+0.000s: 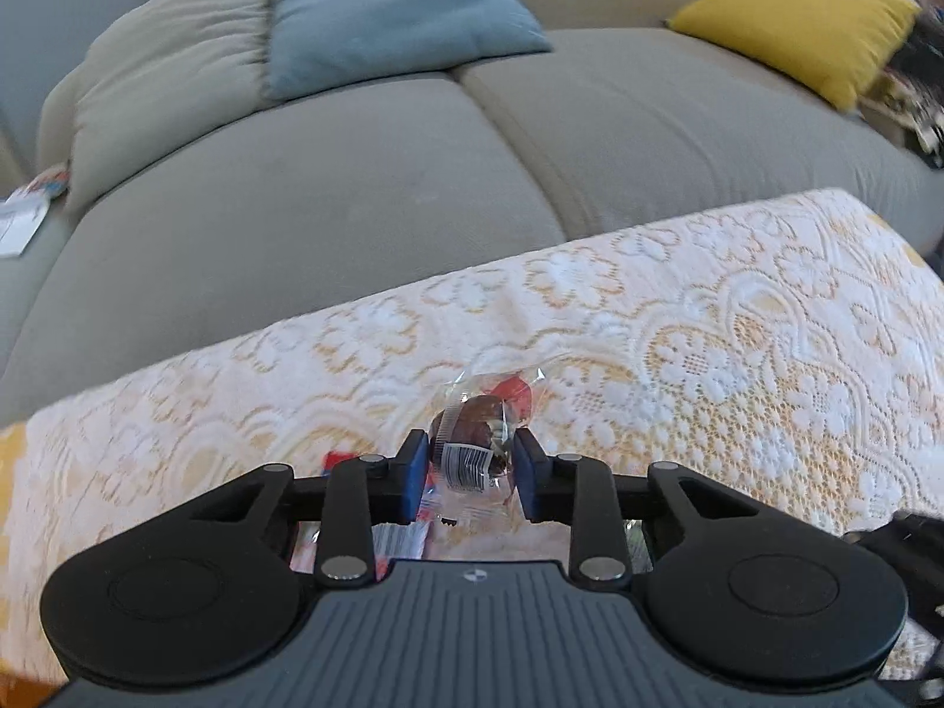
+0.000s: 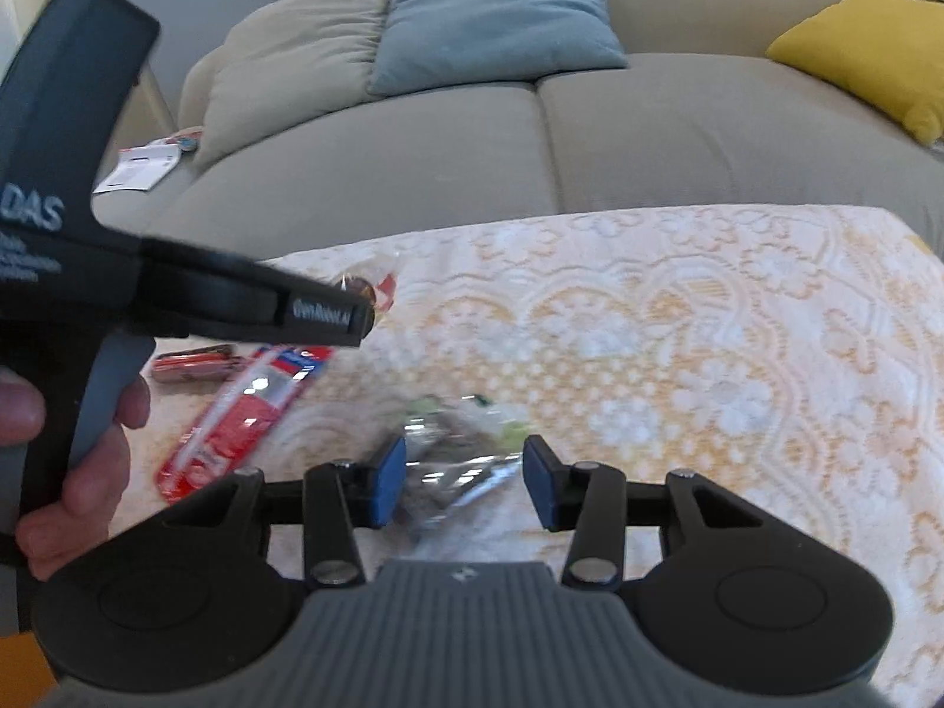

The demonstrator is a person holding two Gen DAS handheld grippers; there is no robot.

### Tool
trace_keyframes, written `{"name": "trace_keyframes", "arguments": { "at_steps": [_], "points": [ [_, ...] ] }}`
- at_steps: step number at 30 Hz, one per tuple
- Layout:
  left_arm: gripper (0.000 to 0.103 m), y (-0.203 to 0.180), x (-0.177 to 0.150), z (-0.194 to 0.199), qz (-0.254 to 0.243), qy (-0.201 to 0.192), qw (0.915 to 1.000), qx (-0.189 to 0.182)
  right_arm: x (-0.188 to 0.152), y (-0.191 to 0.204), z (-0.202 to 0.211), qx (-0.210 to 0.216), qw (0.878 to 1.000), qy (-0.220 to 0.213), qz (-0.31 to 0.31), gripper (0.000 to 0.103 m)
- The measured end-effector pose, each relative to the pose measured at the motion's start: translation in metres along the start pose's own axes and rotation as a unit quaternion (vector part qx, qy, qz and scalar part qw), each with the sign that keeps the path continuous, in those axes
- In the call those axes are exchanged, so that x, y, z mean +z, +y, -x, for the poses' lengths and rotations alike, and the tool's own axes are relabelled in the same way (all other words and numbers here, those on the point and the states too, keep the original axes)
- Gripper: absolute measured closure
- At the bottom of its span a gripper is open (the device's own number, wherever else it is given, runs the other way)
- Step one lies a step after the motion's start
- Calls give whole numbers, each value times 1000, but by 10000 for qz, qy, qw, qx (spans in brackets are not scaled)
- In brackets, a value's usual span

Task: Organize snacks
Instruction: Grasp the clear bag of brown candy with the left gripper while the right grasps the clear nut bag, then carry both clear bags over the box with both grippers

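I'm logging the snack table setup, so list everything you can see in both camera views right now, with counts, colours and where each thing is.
Clear-wrapped brown snack: one, between the left gripper's pads, above the tablecloth.
Red flat packet: one, table's left part.
Small red packet: one, beyond it.
Shiny blurred wrapper: one, silver and green, between the right jaws.
Lace tablecloth: one, white over yellow.
Sofa: one, grey-beige, behind the table.
Cushions: beige, blue, yellow, on the sofa.
Paper card: one, white, sofa's left end.
Left gripper: black, blue pads.
Right gripper: same.
Hand: one, holding the left gripper.
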State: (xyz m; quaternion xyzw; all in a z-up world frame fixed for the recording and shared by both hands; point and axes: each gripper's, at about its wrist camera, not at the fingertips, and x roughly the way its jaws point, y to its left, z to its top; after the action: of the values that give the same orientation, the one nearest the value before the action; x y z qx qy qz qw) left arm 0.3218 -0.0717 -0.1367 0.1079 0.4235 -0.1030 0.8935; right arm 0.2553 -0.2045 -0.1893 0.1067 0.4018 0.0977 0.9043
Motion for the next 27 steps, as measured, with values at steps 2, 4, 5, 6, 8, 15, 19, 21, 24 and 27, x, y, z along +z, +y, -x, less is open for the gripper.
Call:
{"name": "trace_keyframes", "arguments": {
  "at_steps": [2,4,5,6,8,15,19,21,24,27],
  "points": [
    [69,6,-5,7,119,22,9999,43,-2,5,-3,40,9999,46,-103,48],
    [69,12,-11,15,261,-15,9996,113,-3,10,-8,36,9998,127,-158,45],
    [69,15,-14,18,348,-26,9993,114,-3,12,-11,-1,9996,184,-226,45],
    [69,18,-16,21,440,-37,9990,109,-2,13,-13,-53,9993,206,-321,44],
    [69,26,-19,28,654,-45,9978,87,-1,16,-16,-199,9985,188,-477,42],
    [69,40,-30,39,1078,91,9940,149,-6,39,-23,-925,9941,61,-556,38],
    [69,42,-35,48,1172,95,9930,121,-9,44,-29,-1085,9922,88,-610,37],
    [69,42,-37,50,1206,108,9926,115,-9,46,-30,-1142,9921,124,-497,38],
    [69,43,-39,55,1275,125,9917,89,-9,45,-30,-1072,9931,118,-468,42],
    [69,43,-42,61,1291,126,9915,73,-8,45,-27,-1013,9939,135,-405,49]
  ]
}}
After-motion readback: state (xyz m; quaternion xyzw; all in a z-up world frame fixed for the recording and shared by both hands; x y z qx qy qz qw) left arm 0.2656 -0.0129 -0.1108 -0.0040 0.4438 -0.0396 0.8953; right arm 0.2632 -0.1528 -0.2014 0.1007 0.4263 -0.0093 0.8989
